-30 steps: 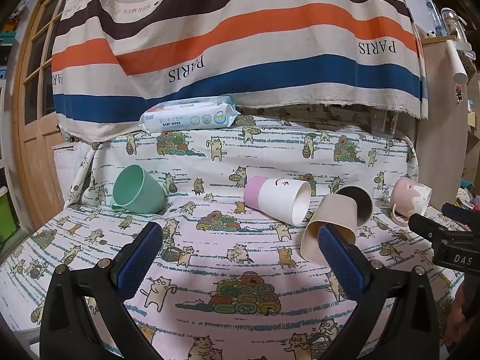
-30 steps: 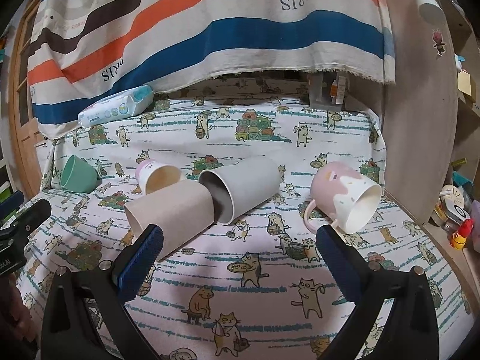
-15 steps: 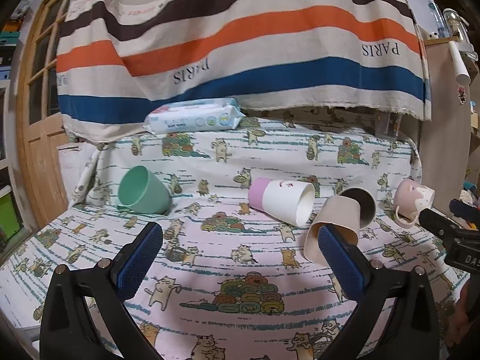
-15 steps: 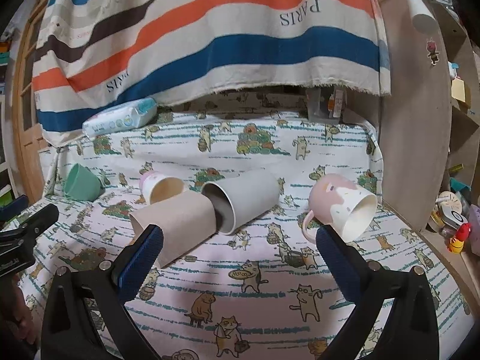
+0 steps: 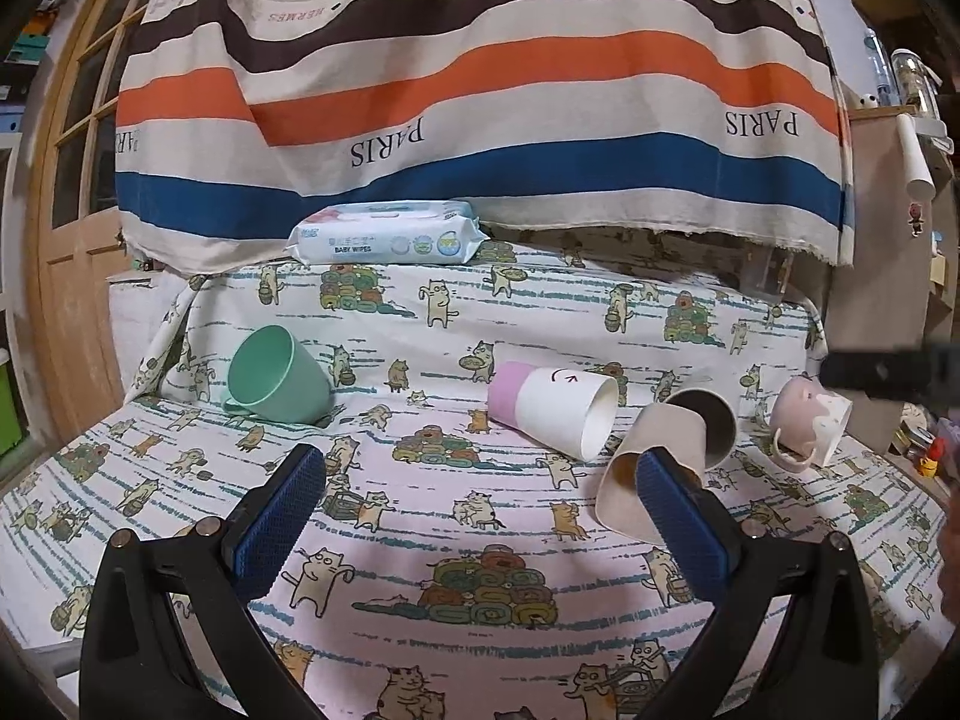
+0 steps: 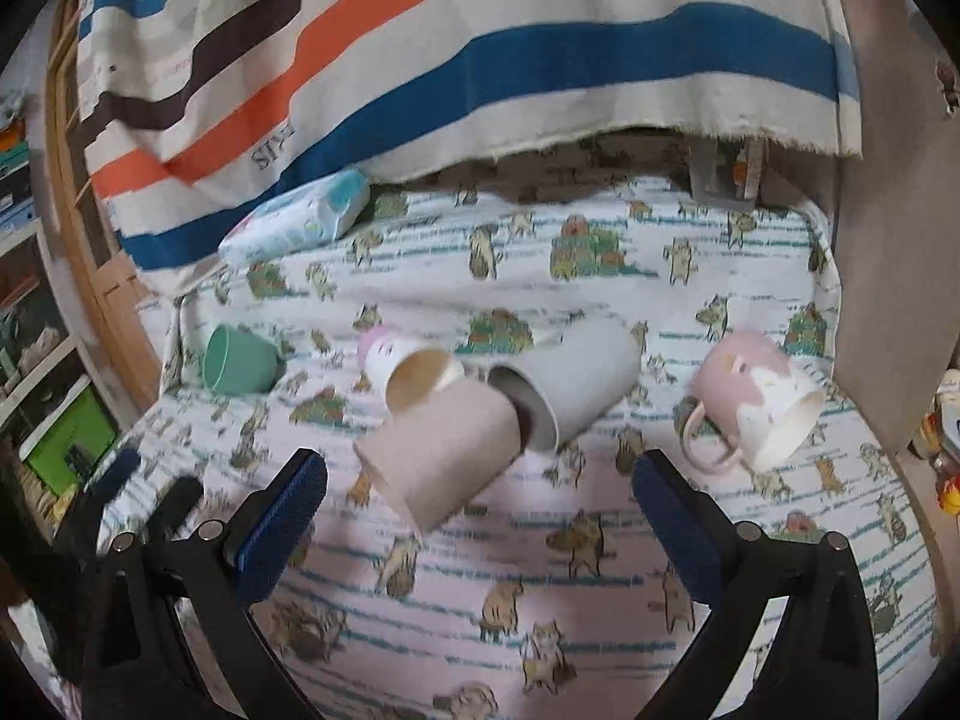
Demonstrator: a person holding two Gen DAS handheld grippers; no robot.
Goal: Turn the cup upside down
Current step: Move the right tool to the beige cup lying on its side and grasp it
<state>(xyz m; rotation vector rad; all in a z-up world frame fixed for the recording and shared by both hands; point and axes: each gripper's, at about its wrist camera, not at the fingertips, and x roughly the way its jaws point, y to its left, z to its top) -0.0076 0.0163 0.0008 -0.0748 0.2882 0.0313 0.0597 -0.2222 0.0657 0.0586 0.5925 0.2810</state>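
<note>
On a desk (image 5: 480,630) draped in cat-print cloth, five cups lie on their sides, none yet flipped; a green cup (image 5: 279,375) at far left, a pink-and-white cup (image 5: 555,408) mid-desk, a beige cup (image 6: 444,456) whose base is poked into the mouth of a grey cup (image 6: 570,390), and a pink mug (image 6: 756,402) at right; the left gripper (image 5: 480,522) and right gripper (image 6: 480,516) both hover with jaws spread wide, holding nothing; the right view is blurred. Likely risks: grabbing the beige cup could drag the nested grey one along, and a round cup may roll or slip on soft cloth.
</note>
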